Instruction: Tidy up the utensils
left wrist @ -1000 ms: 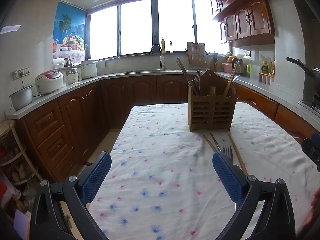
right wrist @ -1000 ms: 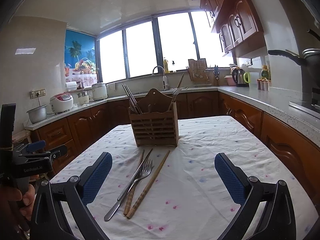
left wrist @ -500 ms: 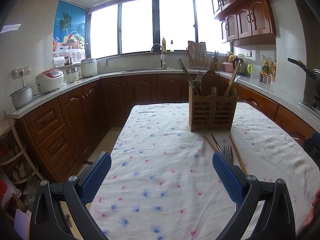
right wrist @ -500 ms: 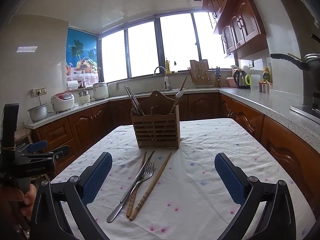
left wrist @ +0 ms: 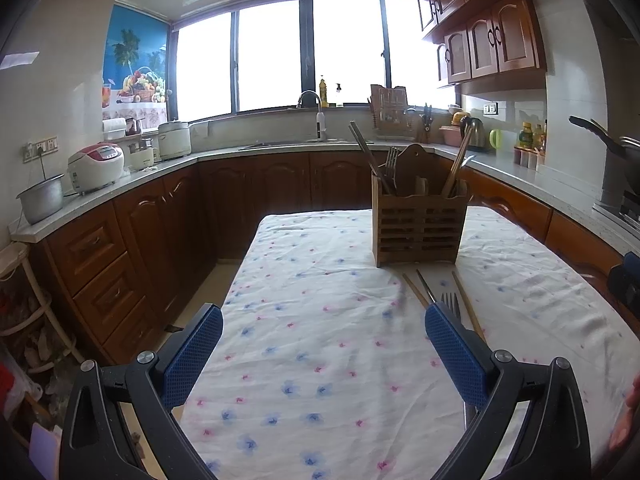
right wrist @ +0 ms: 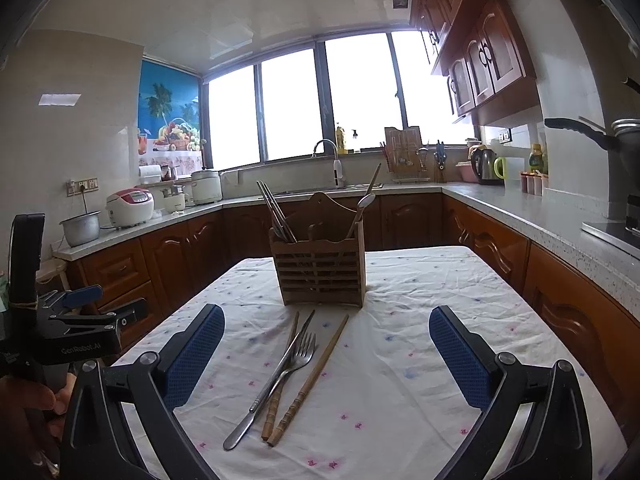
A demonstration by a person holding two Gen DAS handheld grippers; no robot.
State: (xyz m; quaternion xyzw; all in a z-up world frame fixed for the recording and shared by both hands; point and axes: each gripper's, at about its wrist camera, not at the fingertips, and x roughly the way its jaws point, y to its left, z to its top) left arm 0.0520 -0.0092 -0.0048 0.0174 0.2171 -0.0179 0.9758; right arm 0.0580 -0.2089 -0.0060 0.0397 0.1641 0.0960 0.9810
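A wooden utensil holder (right wrist: 320,268) stands mid-table with chopsticks, a fork and a spoon in it; it also shows in the left wrist view (left wrist: 418,226). In front of it lie a metal fork (right wrist: 298,356), a metal chopstick (right wrist: 296,340) and two wooden chopsticks (right wrist: 316,372). My right gripper (right wrist: 326,340) is open and empty, above the table just short of them. My left gripper (left wrist: 324,336) is open and empty, to the left of the utensils, whose fork tip (left wrist: 451,304) shows beside its right finger (left wrist: 456,354).
The table has a white floral cloth (right wrist: 400,360). Wooden cabinets and grey counters (right wrist: 520,204) ring the room, with rice cookers (left wrist: 96,166), a sink tap (left wrist: 316,120) and a kettle (right wrist: 484,166). The left gripper's body (right wrist: 80,328) shows at the right view's left edge.
Both grippers have drifted slightly lower and closer over the table; the holder sits higher in both views. Nothing was grasped or moved.
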